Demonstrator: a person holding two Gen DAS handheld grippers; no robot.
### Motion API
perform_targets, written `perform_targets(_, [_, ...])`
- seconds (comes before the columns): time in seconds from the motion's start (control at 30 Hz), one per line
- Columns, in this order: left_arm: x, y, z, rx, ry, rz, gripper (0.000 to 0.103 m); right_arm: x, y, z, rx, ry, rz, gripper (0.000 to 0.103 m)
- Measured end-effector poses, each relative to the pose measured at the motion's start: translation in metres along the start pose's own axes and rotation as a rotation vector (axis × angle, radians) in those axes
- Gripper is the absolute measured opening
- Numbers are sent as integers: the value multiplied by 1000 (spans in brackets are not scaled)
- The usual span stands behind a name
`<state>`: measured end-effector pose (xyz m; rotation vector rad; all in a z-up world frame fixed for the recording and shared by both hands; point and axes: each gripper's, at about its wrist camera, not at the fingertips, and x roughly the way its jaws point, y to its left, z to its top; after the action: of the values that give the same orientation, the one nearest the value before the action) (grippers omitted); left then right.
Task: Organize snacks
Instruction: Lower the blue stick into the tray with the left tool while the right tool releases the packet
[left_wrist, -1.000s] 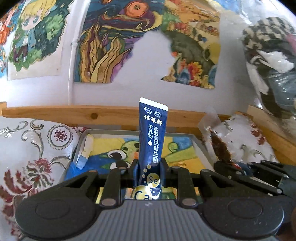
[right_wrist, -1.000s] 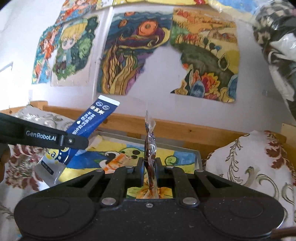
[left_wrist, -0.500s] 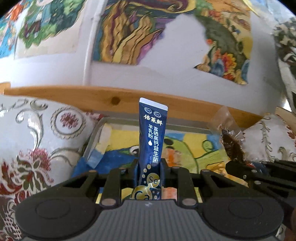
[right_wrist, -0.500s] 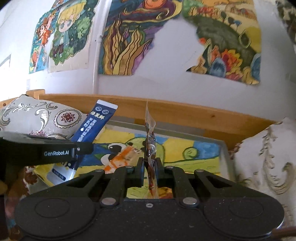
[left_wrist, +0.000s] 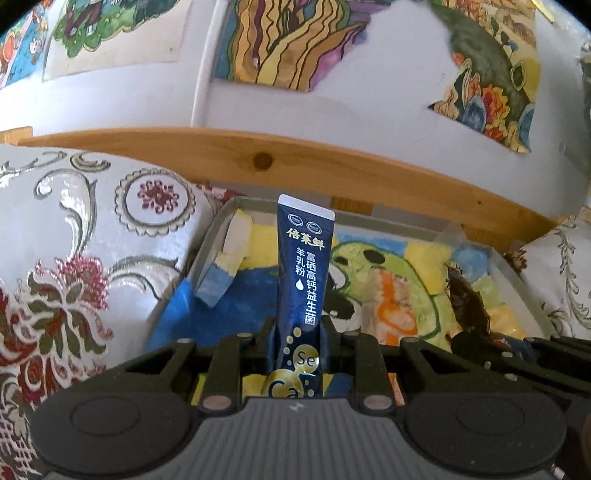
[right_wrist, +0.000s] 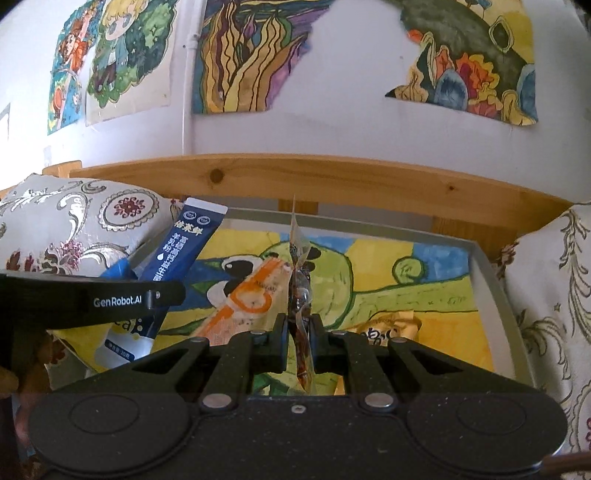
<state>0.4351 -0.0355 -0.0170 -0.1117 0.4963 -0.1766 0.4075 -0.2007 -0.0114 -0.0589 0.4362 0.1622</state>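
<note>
— What carries the snacks?

— A grey tray (right_wrist: 491, 280), its floor lined with a painted sheet (right_wrist: 406, 291) in yellow, green and blue.

— And what lies on it?

— An orange-and-white sachet (right_wrist: 247, 295) lying slantwise near the middle, and a gold packet (right_wrist: 388, 328) just right of it (partly hidden). A patterned cushion (right_wrist: 74, 229) flanks the tray's left side, another (right_wrist: 550, 280) its right.
</note>
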Motion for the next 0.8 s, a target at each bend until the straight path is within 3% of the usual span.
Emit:
perform_targets(0.33, [3, -1, -2, -12, 14, 13, 27, 4, -4, -6, 25, 30, 8, 12])
perform_targets(0.47, [4, -1, -2, -27, 27, 25, 28, 1, -4, -7, 12, 17, 2, 23])
perform_targets(0.67, [-4, -4, 1, -29, 18, 34, 46, -11, -7, -2, -5, -21, -11, 38])
perform_targets(0.8, [-17, -6, 5, -35, -15, 34, 68, -22, -10, 3, -11, -49, -26, 50])
